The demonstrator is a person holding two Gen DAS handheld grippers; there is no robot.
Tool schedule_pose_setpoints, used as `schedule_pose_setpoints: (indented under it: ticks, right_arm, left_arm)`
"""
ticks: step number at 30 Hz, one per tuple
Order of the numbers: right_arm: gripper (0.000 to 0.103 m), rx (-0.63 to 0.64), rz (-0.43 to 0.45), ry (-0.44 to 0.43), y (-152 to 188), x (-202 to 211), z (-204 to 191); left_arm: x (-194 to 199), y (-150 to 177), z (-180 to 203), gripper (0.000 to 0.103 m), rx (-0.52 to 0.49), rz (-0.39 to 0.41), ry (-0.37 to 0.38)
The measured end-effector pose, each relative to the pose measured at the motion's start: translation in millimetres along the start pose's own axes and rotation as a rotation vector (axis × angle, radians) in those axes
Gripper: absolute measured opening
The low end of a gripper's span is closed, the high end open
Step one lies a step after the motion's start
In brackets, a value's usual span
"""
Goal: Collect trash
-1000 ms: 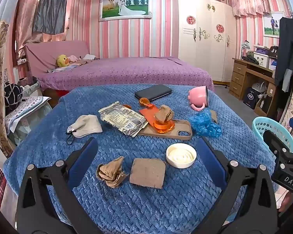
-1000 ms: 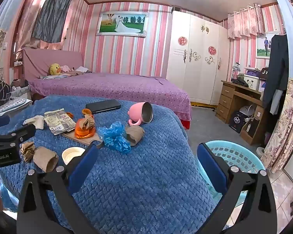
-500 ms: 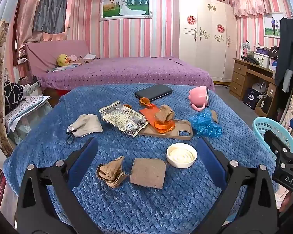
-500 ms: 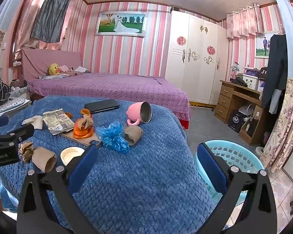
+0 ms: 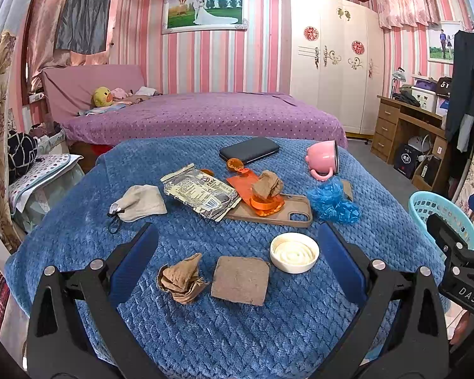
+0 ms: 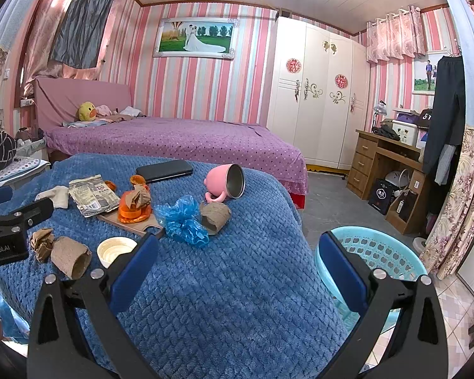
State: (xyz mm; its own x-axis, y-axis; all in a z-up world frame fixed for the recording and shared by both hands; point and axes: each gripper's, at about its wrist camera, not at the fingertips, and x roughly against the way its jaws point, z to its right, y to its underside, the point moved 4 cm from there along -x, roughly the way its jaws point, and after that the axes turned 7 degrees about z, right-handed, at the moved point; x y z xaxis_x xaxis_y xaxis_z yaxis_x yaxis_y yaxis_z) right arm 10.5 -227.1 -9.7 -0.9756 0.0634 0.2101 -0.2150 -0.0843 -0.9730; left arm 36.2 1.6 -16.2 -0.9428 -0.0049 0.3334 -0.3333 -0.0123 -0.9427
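Where blue wrapper (image 5: 332,200) lies, cardboard tube (image 5: 347,188) hides — mostly unseen.

Blue table, brown scraps, pink-striped room

The table (image 5: 237,341) wears a deep blue quilted cover with a woven diamond texture. On it: a crumpled tan-brown paper wad (image 5: 181,279), a flat grey-brown cardboard piece (image 5: 240,279), a white dish (image 5: 294,252) with a cream inside, a bright blue crinkled plastic bag (image 5: 331,201), an orange wrapper (image 5: 252,189), a silver-and-white printed packet (image 5: 202,194), a beige cloth mask (image 5: 139,202), a tan phone case (image 5: 287,213), a black phone (image 5: 249,154) and a pink mug (image 5: 322,159) with a steel-grey inside. The basket (image 6: 373,252) is pale turquoise. The left hand-held gripper (image 5: 237,263) and right hand-held gripper (image 6: 237,263) are black with blue pads. The bed (image 5: 205,117) is purple with dark dots; the walls (image 5: 262,47) are striped pink and white.
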Motion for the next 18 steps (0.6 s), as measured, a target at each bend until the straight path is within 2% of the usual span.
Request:
schedule_pose_setpoints:
  ticks: [18]
  right_arm:
    - [0.099,0.002,-0.001,0.002,-0.1,1.9,2.4]
  left_arm:
    - [-2.1,2.5,-1.6,0.098,-0.001,0.004,-0.005]
